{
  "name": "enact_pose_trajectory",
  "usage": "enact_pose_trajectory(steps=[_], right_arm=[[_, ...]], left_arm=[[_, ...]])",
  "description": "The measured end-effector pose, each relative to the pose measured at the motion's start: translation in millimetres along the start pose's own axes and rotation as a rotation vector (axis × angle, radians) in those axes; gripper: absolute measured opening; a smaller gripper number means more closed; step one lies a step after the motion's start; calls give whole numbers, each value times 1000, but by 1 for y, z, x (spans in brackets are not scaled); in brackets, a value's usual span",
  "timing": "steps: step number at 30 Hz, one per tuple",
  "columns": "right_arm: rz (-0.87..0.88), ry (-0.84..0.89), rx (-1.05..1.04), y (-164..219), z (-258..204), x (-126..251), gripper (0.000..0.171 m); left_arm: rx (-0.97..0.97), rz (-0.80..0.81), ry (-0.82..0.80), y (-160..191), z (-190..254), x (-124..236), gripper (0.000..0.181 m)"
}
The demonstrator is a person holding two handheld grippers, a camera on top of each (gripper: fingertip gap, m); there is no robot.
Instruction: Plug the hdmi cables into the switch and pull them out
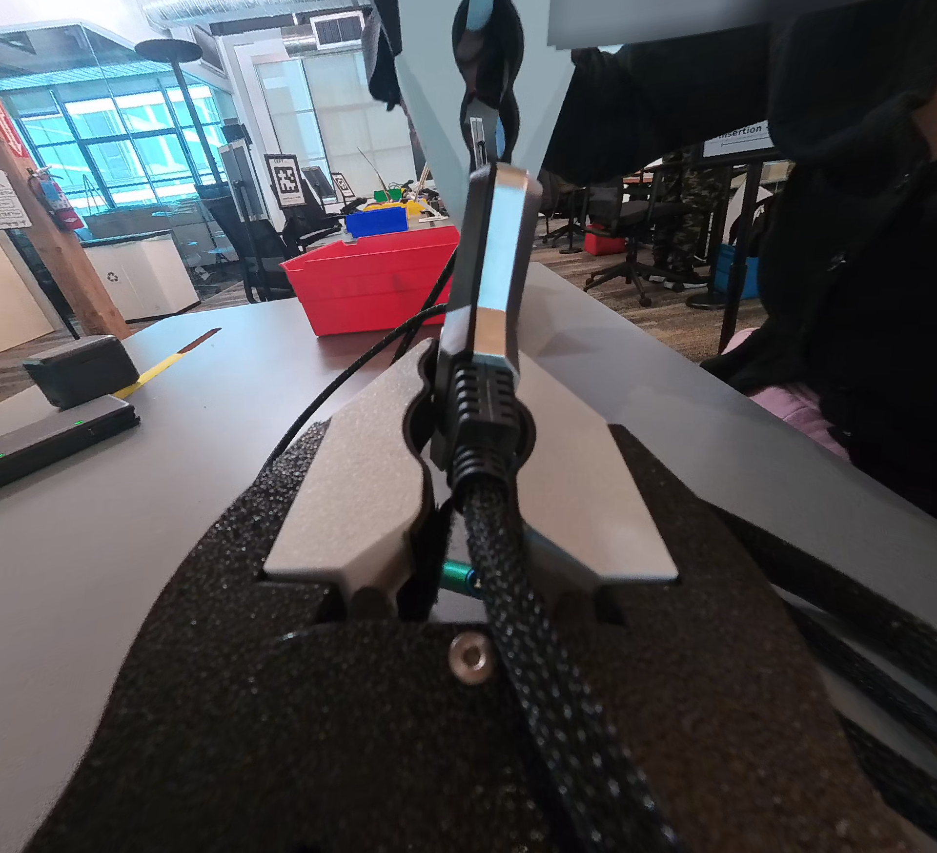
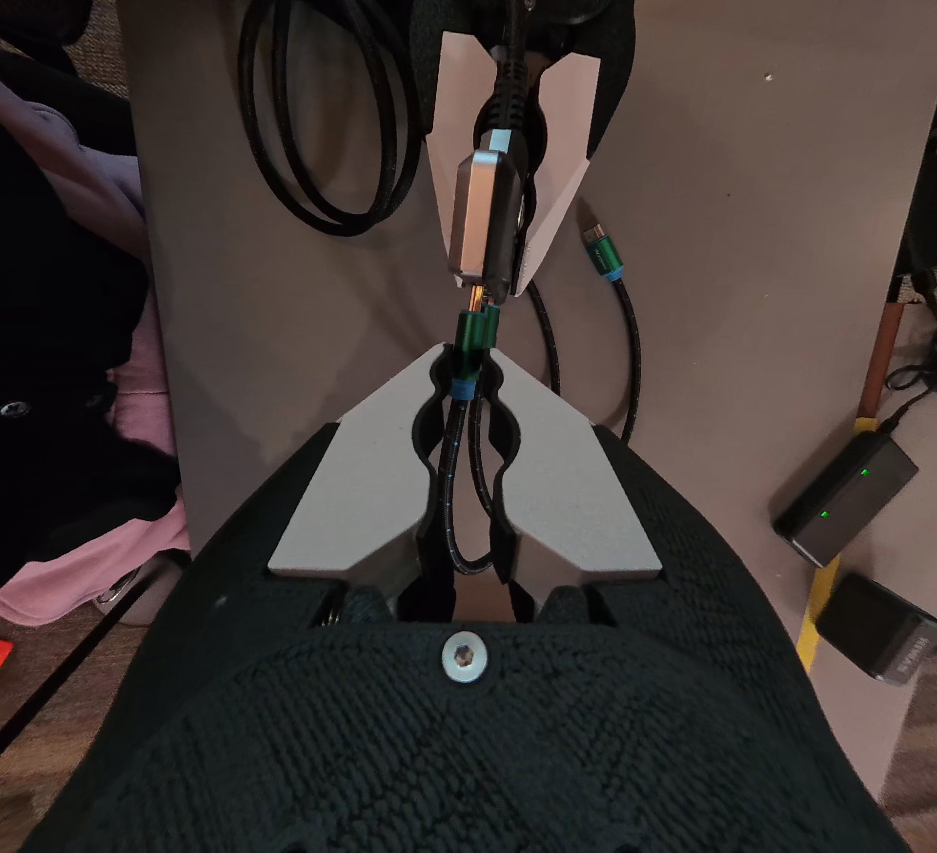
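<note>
Grey table (image 2: 735,169), red bin (image 1: 370,278), spare green plug (image 2: 603,261)

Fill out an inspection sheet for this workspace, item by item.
Surface: grey table, yellow tape strip.
Job's things: silver switch held off the table; green HDMI plug at its port, seating unclear.
Clutter: red bin, black power bricks.
Grippers: left hand-held gripper shut on the switch's cable end; right hand-held gripper shut on the green plug.
Cables: spare green HDMI plug lying loose; black braided cable looped.
Surroundings: office chairs, windows.
</note>
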State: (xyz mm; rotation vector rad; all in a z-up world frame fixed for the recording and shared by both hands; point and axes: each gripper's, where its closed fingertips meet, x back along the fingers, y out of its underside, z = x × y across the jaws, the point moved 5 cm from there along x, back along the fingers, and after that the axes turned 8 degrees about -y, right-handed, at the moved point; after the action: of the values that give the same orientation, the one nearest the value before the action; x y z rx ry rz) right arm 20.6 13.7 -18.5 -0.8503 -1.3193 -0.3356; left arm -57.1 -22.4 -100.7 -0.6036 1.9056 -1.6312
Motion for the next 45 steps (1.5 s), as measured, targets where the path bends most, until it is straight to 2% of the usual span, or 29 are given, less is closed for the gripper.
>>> enact_pose_trajectory(steps=[10, 21, 23, 24, 30, 39, 45], right_arm=[[-45, -139, -51, -14, 17, 6, 9], [-263, -169, 28, -45, 37, 10, 9], [-302, -174, 45, -45, 37, 9, 9], [-320, -176, 56, -44, 37, 8, 9], [-361, -175, 62, -43, 38, 8, 9], [-433, -177, 48, -29, 40, 2, 9], [-396, -207, 23, -22, 43, -1, 8]], left_arm=[[54, 57, -13, -5, -6, 6, 21], [173, 183, -33, -15, -19, 20, 21], [180, 177, -32, -14, -19, 19, 26], [181, 171, -30, -14, -19, 19, 20], [190, 157, -34, -13, -20, 17, 21], [178, 15, -75, -3, -20, 11, 21], [157, -53, -111, 3, -22, 10, 21]])
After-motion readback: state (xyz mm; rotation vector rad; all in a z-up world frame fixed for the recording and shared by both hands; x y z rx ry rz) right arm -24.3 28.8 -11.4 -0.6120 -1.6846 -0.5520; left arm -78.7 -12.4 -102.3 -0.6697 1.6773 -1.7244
